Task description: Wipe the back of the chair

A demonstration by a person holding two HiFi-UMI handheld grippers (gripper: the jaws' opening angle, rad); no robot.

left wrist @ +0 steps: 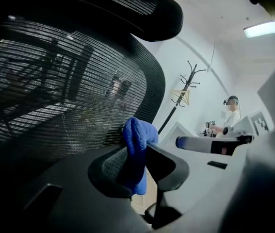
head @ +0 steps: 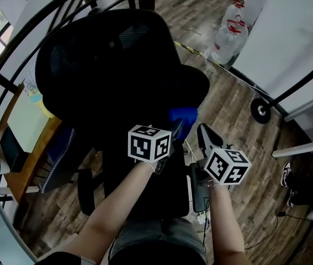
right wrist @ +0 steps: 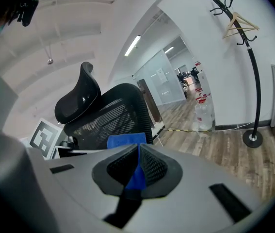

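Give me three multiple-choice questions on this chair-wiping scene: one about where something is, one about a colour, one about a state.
1. Where do the water jugs stand?
A. On the chair seat
B. On the wooden floor
C. On the desk

2. What colour is the cloth?
A. Yellow
B. White
C. Blue

3. How is the left claw?
A. Shut on the cloth
B. Open and empty
C. Shut on the coat stand

Answers: 1 B, the head view shows the jugs on the floorboards beyond the chair. 2 C, it is blue in all three views. 3 A, the left gripper view shows the cloth pinched between its jaws.
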